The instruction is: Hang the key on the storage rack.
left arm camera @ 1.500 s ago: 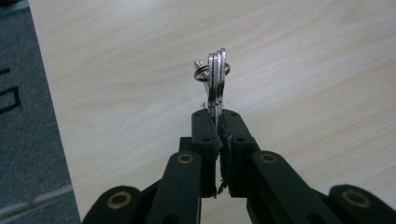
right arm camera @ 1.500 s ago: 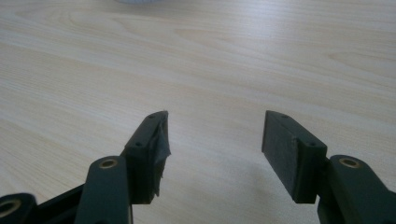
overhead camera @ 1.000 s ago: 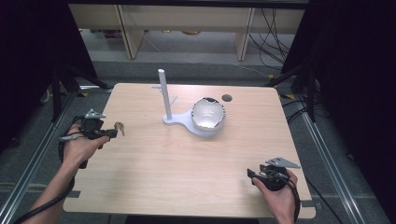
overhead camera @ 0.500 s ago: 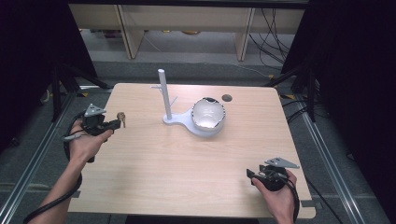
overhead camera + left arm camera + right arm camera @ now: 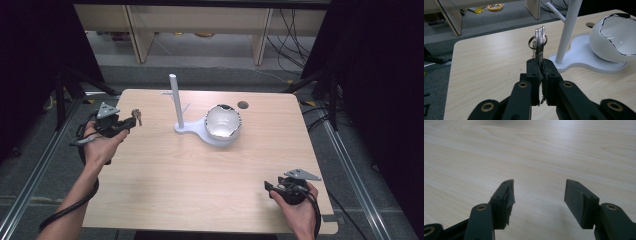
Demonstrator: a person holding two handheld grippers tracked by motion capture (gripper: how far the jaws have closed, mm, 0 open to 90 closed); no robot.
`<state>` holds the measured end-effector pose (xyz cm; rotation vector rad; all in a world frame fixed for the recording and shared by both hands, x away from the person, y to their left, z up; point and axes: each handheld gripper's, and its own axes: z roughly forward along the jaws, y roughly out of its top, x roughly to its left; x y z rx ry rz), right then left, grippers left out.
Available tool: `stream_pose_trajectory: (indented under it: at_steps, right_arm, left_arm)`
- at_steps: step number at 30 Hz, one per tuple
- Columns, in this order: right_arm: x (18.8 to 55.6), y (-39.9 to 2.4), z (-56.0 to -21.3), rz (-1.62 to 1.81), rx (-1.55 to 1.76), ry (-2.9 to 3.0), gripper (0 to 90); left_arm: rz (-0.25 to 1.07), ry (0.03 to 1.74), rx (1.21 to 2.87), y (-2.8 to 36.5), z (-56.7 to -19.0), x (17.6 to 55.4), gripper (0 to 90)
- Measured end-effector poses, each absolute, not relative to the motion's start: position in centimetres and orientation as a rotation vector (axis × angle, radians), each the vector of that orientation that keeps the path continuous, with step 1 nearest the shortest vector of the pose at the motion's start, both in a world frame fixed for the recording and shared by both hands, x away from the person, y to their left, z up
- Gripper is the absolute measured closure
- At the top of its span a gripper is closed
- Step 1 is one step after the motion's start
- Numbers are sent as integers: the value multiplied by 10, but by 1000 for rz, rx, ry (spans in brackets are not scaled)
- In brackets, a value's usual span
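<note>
The left gripper (image 5: 540, 65) is pinching the keys (image 5: 539, 42) tight, while the right gripper (image 5: 539, 192) is resting wide open.

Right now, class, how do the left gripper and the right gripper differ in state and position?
The left gripper is shut on a bunch of keys; the right gripper is open with nothing between its jaws. The left is held near the white post at the table's far left; the right sits low at the near right. Both have black jaws.

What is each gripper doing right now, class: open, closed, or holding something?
Left gripper: closed on the bunch of keys.
Right gripper: open, holding nothing.
</note>
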<state>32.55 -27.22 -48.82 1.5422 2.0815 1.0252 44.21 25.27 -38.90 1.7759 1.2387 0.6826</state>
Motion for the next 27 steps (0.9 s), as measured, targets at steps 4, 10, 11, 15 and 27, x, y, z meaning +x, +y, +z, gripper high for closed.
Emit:
stream_pose_trajectory:
  at_steps: [4, 10, 11, 15, 27]
  right_arm:
    - [326, -272, -489, 1044, 1545, 2090, 419]
    - [325, -272, -489, 1030, 1536, 2084, 418]
    - [325, -272, -488, 1029, 1535, 2083, 418]
    - [325, -272, -488, 1033, 1536, 2079, 418]
    - [323, -270, -486, 1037, 1590, 2065, 418]
  left_arm:
    - [680, 1229, 1770, 247, -388, 448, 843]
    - [685, 1220, 1764, 240, -387, 454, 843]
    - [687, 1220, 1759, 239, -387, 455, 843]
    - [699, 1214, 1757, 237, -385, 456, 843]
    - [727, 1178, 1728, 227, -376, 464, 843]
